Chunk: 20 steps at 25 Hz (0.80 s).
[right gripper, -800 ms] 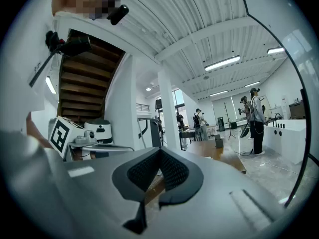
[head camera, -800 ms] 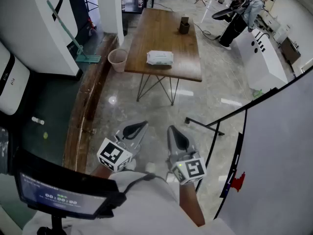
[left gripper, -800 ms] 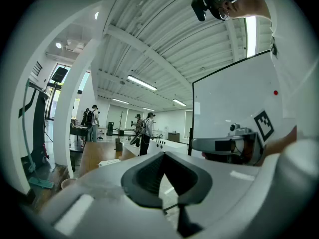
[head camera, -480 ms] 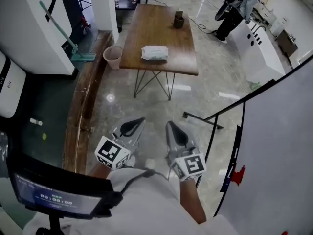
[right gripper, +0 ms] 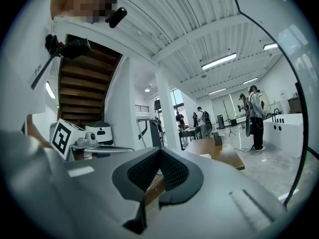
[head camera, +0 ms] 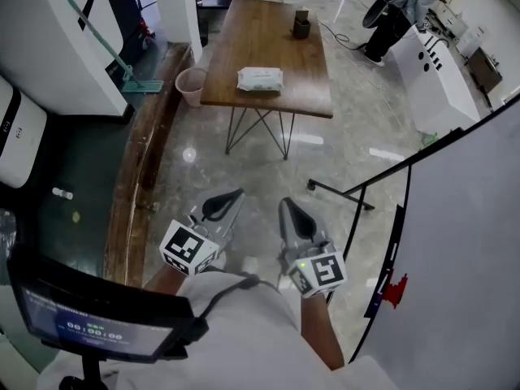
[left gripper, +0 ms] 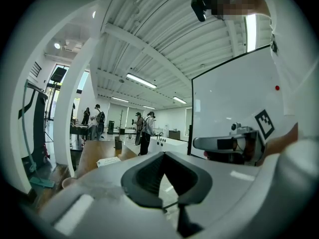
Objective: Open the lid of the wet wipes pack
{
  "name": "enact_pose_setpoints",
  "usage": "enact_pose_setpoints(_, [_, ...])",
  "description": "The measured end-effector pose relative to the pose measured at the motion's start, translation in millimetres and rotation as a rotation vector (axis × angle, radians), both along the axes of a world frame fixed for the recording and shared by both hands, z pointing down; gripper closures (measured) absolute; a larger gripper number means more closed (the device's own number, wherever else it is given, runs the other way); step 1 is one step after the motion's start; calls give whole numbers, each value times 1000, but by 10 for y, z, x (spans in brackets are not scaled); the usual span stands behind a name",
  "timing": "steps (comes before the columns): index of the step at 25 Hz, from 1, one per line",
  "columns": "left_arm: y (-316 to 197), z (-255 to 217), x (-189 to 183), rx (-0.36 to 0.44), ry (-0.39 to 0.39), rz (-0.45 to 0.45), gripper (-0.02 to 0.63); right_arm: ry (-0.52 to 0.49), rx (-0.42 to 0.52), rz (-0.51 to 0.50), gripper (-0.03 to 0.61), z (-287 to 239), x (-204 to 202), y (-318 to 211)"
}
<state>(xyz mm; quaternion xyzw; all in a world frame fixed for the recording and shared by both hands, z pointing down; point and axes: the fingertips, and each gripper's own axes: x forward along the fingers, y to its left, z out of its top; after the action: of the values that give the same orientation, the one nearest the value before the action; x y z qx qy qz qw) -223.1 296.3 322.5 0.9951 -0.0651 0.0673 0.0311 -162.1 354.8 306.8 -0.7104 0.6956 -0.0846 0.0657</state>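
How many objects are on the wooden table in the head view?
2: the wet wipes pack near the middle of the table, and a dark container near its far end. Smaller things may be missed.

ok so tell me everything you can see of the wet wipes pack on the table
The wet wipes pack is a pale, whitish, soft-looking rectangular packet lying flat on the brown wooden table, near its nearer edge, long side across. Only the tabletop touches it. Its lid is too small to make out.
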Motion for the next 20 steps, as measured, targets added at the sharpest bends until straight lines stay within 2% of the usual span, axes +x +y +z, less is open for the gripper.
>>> enact_pose_setpoints(10, [325,159,261,26,-11,-34,609,11,-8,-34,569,248,292,269])
enact_pose_setpoints(20, [419,216,267,26,-21,-104,609,11,-16,-90,569,354,386,436])
